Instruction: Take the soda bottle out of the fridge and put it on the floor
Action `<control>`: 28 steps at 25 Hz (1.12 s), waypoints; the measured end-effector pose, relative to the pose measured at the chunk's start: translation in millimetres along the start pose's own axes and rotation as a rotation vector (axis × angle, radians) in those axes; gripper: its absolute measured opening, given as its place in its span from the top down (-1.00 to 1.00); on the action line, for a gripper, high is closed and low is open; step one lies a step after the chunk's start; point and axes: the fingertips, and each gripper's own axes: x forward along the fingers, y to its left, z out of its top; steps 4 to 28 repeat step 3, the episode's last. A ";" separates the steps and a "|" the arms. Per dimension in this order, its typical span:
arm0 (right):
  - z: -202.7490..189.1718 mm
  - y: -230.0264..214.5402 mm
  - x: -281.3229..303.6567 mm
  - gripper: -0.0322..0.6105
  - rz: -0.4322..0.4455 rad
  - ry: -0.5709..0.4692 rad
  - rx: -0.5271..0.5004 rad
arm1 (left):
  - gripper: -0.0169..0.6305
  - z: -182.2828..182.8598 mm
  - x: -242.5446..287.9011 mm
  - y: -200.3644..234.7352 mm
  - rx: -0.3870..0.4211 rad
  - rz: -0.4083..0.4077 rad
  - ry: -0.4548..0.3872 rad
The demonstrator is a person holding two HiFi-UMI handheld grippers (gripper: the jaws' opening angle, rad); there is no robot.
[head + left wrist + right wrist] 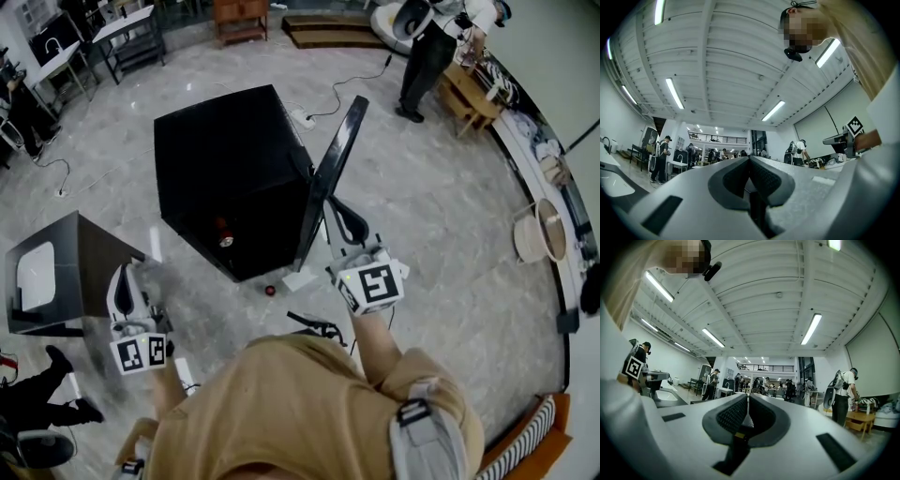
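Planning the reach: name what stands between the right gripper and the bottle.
Head view: the open fridge door stands between right gripper and bottle.

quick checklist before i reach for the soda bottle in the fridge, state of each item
1. Fridge door open: ok.
2. Soda bottle in sight inside the fridge: ok.
3. Right gripper open for the grab: not ok, jaws shut, empty.
4. Left gripper free: ok, shut on nothing.
5. Bottle upright or lying: cannot tell.
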 end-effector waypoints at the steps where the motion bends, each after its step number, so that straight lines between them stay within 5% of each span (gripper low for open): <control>1: -0.6 1.2 1.6 0.87 0.001 0.003 0.001 | 0.95 -0.8 0.8 1.7 -0.003 0.000 0.002; 28: -2.0 3.6 4.8 0.87 0.002 0.009 0.004 | 0.95 -2.6 2.4 5.1 -0.008 -0.001 0.005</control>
